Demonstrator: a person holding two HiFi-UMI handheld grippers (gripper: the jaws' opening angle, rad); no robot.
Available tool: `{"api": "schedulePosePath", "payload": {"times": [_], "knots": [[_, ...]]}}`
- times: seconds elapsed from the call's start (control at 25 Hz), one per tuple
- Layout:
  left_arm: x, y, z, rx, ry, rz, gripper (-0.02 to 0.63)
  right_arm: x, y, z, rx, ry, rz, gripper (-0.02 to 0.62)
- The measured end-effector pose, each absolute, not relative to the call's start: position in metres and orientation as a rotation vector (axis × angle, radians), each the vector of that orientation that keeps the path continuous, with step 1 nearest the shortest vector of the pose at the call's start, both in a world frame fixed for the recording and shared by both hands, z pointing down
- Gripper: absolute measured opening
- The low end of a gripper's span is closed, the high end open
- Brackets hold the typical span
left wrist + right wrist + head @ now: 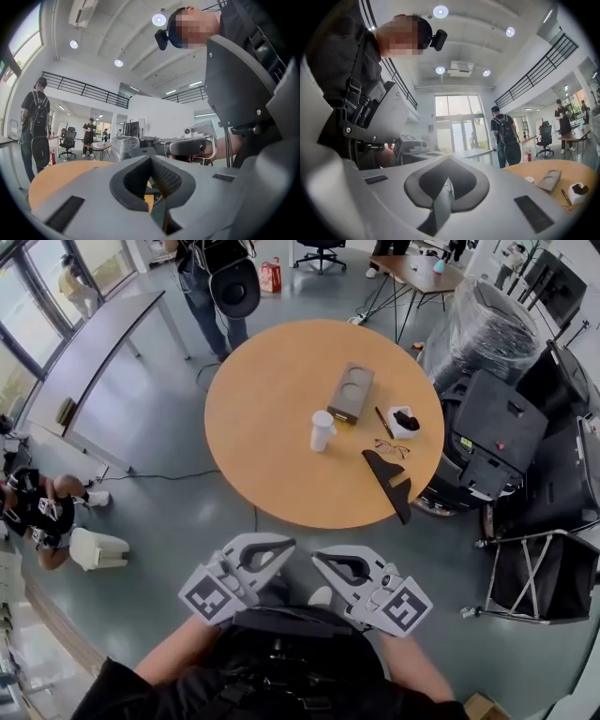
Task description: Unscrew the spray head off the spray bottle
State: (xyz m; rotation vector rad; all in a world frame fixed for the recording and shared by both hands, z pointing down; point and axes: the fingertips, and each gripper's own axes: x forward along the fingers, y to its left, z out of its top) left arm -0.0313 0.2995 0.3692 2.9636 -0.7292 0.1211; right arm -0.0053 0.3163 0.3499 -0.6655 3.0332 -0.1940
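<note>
A small white bottle (322,430) stands upright near the middle of the round wooden table (262,418), and its top is too small to make out. In the right gripper view the same white bottle (529,179) shows only as a speck on the table edge. My left gripper (283,547) and right gripper (322,558) are held side by side close to my body, well short of the table. Both have their jaws shut with nothing between them. Along the left gripper (151,159) and the right gripper (449,163) the closed tips point out over the room.
On the table lie a grey cardboard cup carrier (351,391), a pen (383,422), a small white box with a dark item (404,420), eyeglasses (392,447) and a dark angular object (389,482). A person with a backpack (214,287) stands beyond the table. Black equipment cases (497,427) crowd the right.
</note>
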Motion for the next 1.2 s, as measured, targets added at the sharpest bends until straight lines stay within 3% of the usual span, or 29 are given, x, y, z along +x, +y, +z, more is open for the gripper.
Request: {"api": "schedulePosePath", "payload": {"times": [0.6,1.2], "knots": [[-0.125,0.187,0.379,2.986,-0.463,0.035,0.029,-0.096,0.198,0.362,-0.974,2.984,-0.218,0.015],[-0.167,0.160,0.395,2.959,-0.401,0.023,0.029,-0.130,0.167,0.371,-1.134,2.949,-0.183,0.015]]}}
